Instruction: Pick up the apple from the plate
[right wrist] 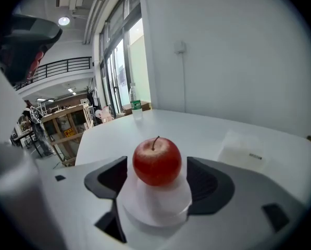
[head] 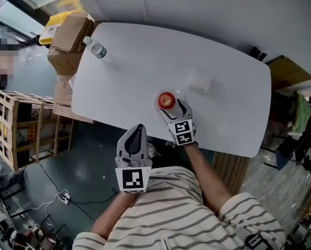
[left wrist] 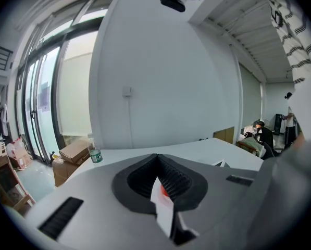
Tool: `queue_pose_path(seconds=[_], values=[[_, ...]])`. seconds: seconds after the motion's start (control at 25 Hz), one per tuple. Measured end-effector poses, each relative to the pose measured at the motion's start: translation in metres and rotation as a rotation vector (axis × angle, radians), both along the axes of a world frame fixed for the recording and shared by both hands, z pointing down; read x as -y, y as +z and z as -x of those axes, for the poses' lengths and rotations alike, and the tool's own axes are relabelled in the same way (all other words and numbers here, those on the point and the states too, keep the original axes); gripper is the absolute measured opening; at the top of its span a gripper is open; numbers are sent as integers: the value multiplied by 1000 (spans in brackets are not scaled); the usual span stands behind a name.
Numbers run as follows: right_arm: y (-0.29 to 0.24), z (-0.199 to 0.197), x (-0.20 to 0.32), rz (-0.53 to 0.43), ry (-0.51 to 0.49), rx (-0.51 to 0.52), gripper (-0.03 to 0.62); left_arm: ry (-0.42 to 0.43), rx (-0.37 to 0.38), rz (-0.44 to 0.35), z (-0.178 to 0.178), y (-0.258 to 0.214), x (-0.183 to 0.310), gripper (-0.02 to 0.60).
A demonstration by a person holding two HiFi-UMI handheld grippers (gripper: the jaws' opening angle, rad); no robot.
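Apple (right wrist: 157, 161): red, stem up, sitting on a small white plate (right wrist: 155, 206) close to the near edge of the white bench (head: 223, 108).
Right tongs (head: 174, 110): spread wide, one dark pad (right wrist: 210, 184) on each side of the apple. Slim gaps seem to remain, so nothing is grasped.
Left tongs (head: 139, 130): clenched tip to tip with nothing between them, held off the bench's near edge, to the left of the right tongs.
Bottle (head: 97, 49): clear with a green label, upright at the far left corner, well apart from the plate.
Flat white item (head: 199, 80): possibly a packet or folded paper, lying beyond the plate to the right.
Left of the bench: cardboard boxes (head: 69, 33) at the far end, and a wooden crate (head: 9, 124) on the floor.
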State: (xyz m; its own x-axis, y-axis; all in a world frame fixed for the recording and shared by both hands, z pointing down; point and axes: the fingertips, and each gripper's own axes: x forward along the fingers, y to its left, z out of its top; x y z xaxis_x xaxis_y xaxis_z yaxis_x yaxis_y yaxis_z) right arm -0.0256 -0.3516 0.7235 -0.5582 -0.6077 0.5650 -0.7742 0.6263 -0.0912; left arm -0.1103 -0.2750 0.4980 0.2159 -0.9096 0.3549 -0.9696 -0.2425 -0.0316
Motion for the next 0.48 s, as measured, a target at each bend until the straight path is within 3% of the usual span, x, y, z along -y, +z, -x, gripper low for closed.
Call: queue_pose_path(seconds=[0.28, 0.48], values=[[17, 5, 3, 29, -13, -14, 351, -8, 25, 5, 1, 1, 0, 5], [14, 1, 4, -3, -2, -25, 347, -21, 41, 7, 2, -1, -5, 5]])
